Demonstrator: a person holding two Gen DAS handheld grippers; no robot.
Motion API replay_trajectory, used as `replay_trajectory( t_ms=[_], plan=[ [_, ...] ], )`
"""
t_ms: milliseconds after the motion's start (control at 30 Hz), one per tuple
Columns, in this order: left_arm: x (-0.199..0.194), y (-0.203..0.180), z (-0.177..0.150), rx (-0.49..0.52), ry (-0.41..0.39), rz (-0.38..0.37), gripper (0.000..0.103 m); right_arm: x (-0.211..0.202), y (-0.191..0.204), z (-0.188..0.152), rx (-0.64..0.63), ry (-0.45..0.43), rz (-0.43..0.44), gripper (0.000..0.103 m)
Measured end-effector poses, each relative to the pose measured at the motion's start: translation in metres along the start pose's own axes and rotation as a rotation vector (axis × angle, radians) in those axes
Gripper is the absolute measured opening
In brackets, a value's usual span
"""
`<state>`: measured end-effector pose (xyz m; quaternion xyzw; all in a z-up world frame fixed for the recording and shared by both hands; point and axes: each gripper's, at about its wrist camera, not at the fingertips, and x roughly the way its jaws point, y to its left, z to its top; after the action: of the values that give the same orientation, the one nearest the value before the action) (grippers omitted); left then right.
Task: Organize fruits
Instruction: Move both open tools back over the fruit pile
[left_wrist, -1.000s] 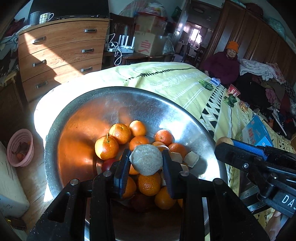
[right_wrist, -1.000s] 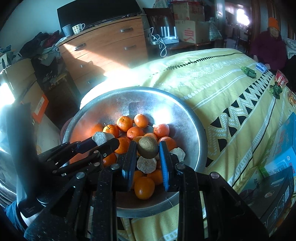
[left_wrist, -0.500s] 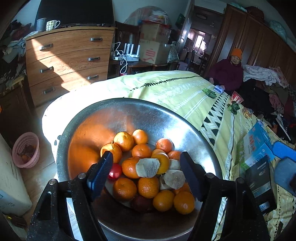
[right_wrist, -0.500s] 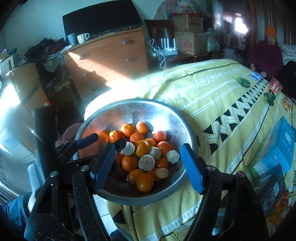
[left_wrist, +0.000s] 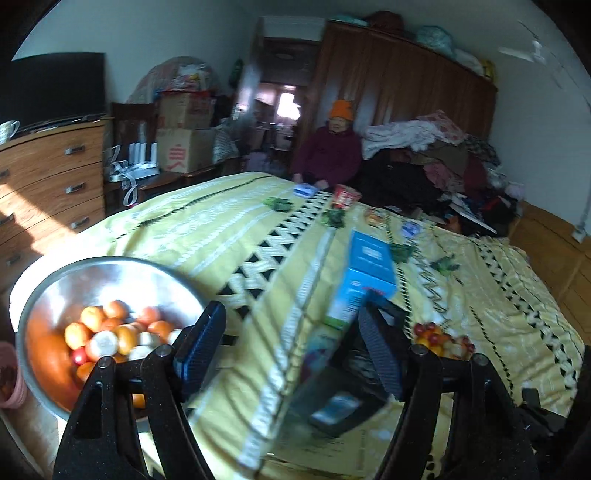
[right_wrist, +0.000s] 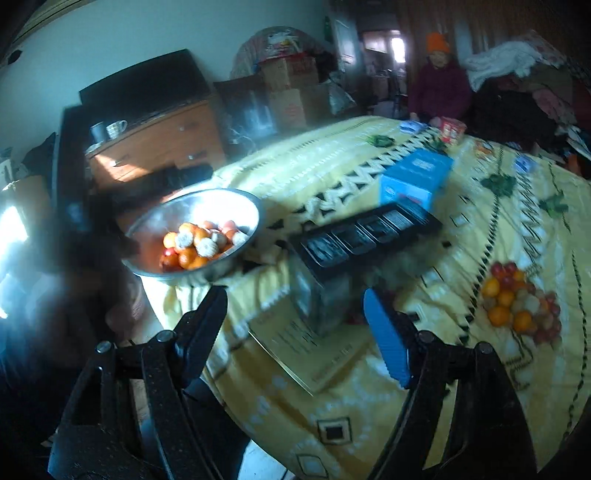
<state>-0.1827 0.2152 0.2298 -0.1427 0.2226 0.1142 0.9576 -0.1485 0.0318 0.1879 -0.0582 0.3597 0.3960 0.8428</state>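
- Left wrist view: I'm holding my left gripper (left_wrist: 291, 347) with its jaws spread wide and nothing between them. The steel bowl (left_wrist: 110, 269) is sitting low at the left on the yellow bedspread (left_wrist: 236, 236), holding oranges, pale round fruit and a red one.
- Ahead of my fingers, a blue carton (left_wrist: 369, 273) and a dark tray (left_wrist: 340, 398) are lying on the bed, blurred. A small pile of loose fruit (left_wrist: 441, 338) is peeking out just past my right-hand finger.
- Right wrist view: my right gripper (right_wrist: 295, 332) is also gaping and carrying nothing. The bowl (right_wrist: 243, 206) is up at the left, well apart from my fingers.
- Only here am I seeing the loose fruit pile (right_wrist: 517, 302) in full, far right on the bedspread, and the tray (right_wrist: 365, 236) showing its compartments.
- My read: I'm between pickups. Next I'm needing to swing toward that pile, line one fruit up between the pads and close gently.
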Motion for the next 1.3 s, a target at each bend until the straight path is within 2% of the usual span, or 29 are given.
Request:
replay_trajectory(
  t_ms=[167, 267, 333, 467, 667, 833, 967, 1000, 1033, 1067, 1133, 1233, 1300],
  plan=[
    [0.021, -0.108, -0.025, 0.19, 0.075, -0.199, 0.076, -0.012, -0.072, -0.048, 0.182, 0.072, -0.061, 0.077],
    [0.057, -0.153, -0.047, 0.231, 0.182, -0.28, 0.075, -0.026, -0.106, -0.066, 0.257, 0.072, -0.094, 0.077],
    [0.087, -0.172, -0.062, 0.23, 0.258, -0.303, 0.074, -0.037, -0.125, -0.076, 0.301, 0.06, -0.111, 0.077],
    [0.158, -0.208, -0.09, 0.258, 0.394, -0.323, 0.059, -0.05, -0.162, -0.1, 0.374, 0.059, -0.137, 0.077],
    [0.243, -0.24, -0.127, 0.244, 0.539, -0.319, 0.053, -0.054, -0.215, -0.128, 0.499, 0.084, -0.177, 0.077],
    [0.281, -0.244, -0.146, 0.222, 0.592, -0.276, 0.052, -0.052, -0.247, -0.139, 0.551, 0.092, -0.193, 0.077],
    [0.291, -0.248, -0.148, 0.224, 0.57, -0.273, 0.051, -0.05, -0.26, -0.14, 0.556, 0.086, -0.191, 0.077],
    [0.294, -0.251, -0.148, 0.227, 0.565, -0.276, 0.049, -0.049, -0.262, -0.14, 0.555, 0.084, -0.193, 0.077],
    [0.295, -0.253, -0.149, 0.237, 0.563, -0.275, 0.04, -0.048, -0.264, -0.139, 0.555, 0.083, -0.192, 0.077],
    [0.297, -0.256, -0.148, 0.25, 0.566, -0.27, 0.041, -0.047, -0.267, -0.138, 0.556, 0.081, -0.194, 0.077],
    [0.291, -0.257, -0.148, 0.267, 0.555, -0.28, 0.04, -0.045, -0.273, -0.135, 0.557, 0.076, -0.201, 0.076],
    [0.276, -0.252, -0.146, 0.256, 0.541, -0.307, 0.04, -0.046, -0.283, -0.128, 0.558, 0.057, -0.216, 0.065],
    [0.262, -0.245, -0.145, 0.237, 0.533, -0.323, 0.04, -0.043, -0.294, -0.12, 0.561, 0.039, -0.231, 0.063]
  ],
)
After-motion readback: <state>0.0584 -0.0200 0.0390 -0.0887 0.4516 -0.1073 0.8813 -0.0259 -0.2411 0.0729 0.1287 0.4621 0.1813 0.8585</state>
